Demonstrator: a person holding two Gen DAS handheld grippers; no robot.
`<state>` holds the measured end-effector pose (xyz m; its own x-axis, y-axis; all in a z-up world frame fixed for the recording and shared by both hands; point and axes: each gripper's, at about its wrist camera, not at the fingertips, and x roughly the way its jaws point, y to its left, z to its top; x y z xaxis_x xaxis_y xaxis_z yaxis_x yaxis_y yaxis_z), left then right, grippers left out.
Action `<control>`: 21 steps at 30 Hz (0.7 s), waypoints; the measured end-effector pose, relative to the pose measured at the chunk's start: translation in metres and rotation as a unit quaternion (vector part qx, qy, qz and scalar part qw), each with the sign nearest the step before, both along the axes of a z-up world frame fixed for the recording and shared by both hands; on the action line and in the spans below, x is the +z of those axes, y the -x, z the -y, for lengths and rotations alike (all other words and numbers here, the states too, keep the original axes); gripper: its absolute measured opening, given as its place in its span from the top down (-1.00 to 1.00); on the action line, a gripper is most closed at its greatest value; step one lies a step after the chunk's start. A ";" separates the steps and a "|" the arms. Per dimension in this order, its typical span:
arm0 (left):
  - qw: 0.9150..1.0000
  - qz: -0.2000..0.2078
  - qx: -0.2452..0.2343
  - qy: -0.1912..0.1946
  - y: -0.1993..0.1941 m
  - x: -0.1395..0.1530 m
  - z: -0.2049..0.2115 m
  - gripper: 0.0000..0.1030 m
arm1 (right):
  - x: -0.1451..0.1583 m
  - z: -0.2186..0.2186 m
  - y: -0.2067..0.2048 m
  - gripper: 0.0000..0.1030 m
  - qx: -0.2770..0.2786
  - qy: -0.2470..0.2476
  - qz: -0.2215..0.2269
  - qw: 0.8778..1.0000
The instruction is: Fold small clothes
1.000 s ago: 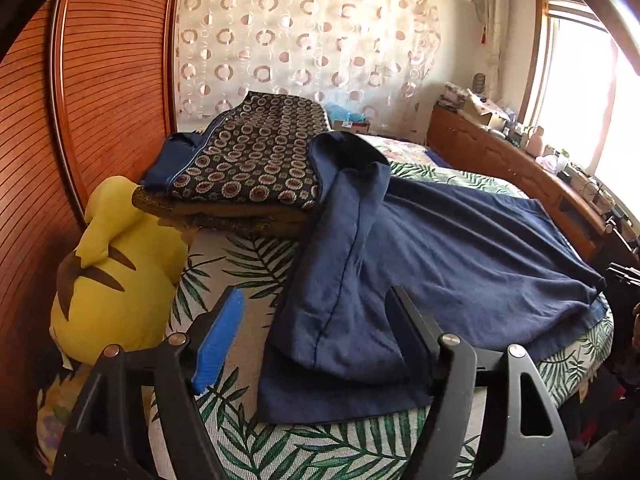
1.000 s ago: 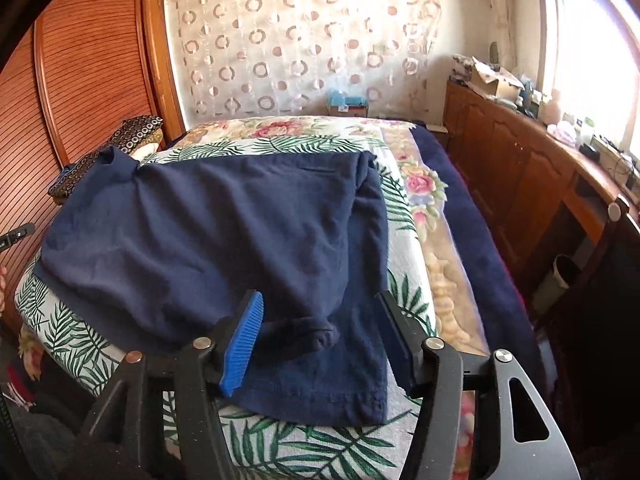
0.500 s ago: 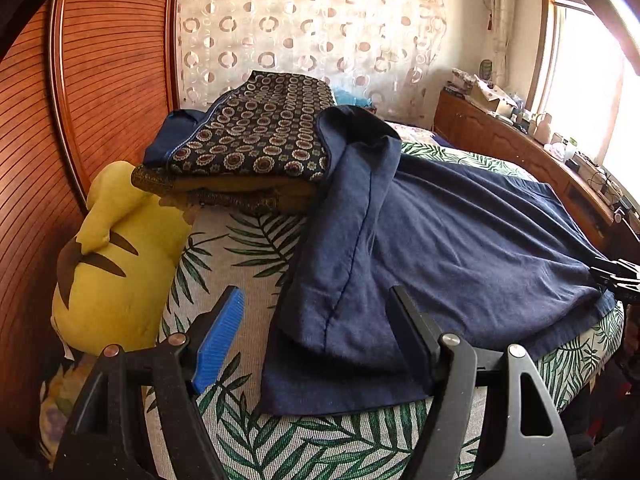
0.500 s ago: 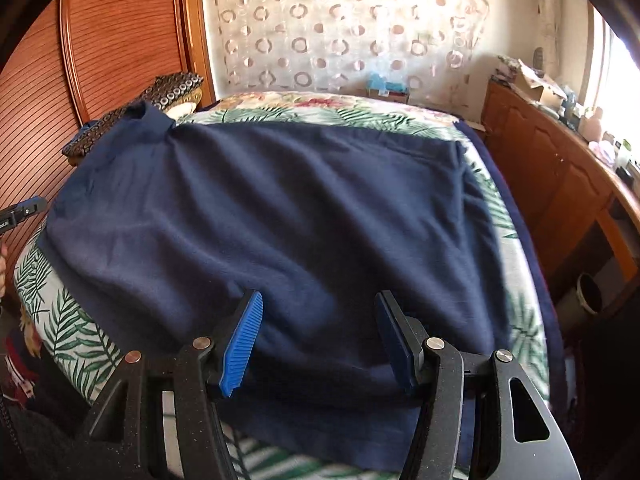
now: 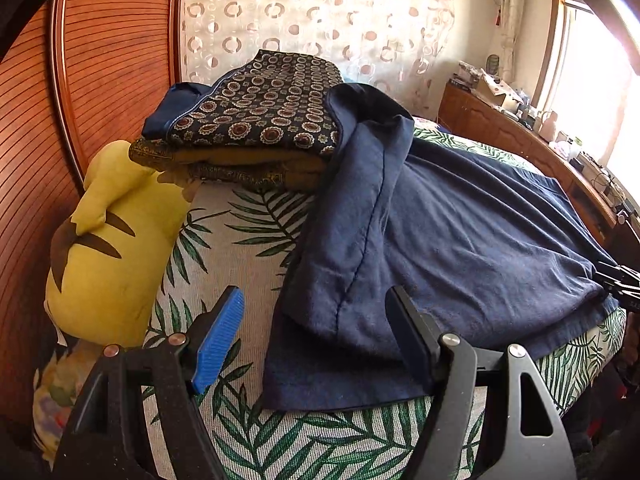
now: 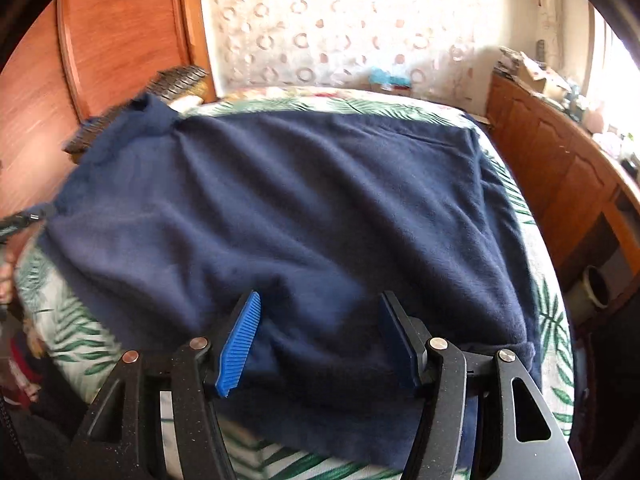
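A navy blue shirt (image 5: 460,236) lies spread over the bed, one sleeve folded in along its left side and its collar end resting against a stack of folded clothes. My left gripper (image 5: 316,320) is open and empty, just above the shirt's near left corner. The same shirt (image 6: 300,208) fills the right wrist view. My right gripper (image 6: 320,328) is open, low over the shirt's near hem, with fabric between the jaws but not pinched. The right gripper's tip also shows at the right edge of the left wrist view (image 5: 616,280).
A stack of folded patterned clothes (image 5: 260,120) sits at the head of the bed. A yellow plush toy (image 5: 108,248) leans against the wooden headboard (image 5: 108,60). The bed has a leaf-print cover (image 5: 240,224). A wooden cabinet (image 6: 560,184) runs along the right side.
Both grippers have moved forward and lower toward the shirt. The right gripper shifted left, from the sleeve end onto the shirt's body. Both stay open.
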<state>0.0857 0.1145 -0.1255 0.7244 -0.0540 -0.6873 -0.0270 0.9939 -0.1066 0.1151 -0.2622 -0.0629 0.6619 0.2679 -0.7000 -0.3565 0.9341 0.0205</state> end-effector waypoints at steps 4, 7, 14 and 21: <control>1.000 0.021 -0.001 -0.004 0.012 0.012 0.008 -0.44 | 0.010 -0.004 0.020 -0.20 0.028 -0.011 0.011 0.999; 0.999 0.038 -0.014 -0.001 0.022 0.023 0.018 -0.44 | 0.016 -0.012 0.031 -0.05 0.061 -0.022 0.015 0.998; 0.997 0.049 -0.065 0.000 0.033 0.036 0.052 -0.44 | 0.009 -0.053 0.033 0.12 0.143 -0.029 -0.007 0.989; 0.996 0.039 -0.083 0.005 0.030 0.029 0.066 -0.44 | -0.009 -0.092 0.003 0.12 0.193 0.004 -0.024 0.981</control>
<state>0.0555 0.0490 -0.0961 0.7559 -0.1830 -0.6286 0.1452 0.9831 -0.1115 0.1119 -0.1707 -0.0714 0.4791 0.4861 -0.7308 -0.6824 0.7300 0.0382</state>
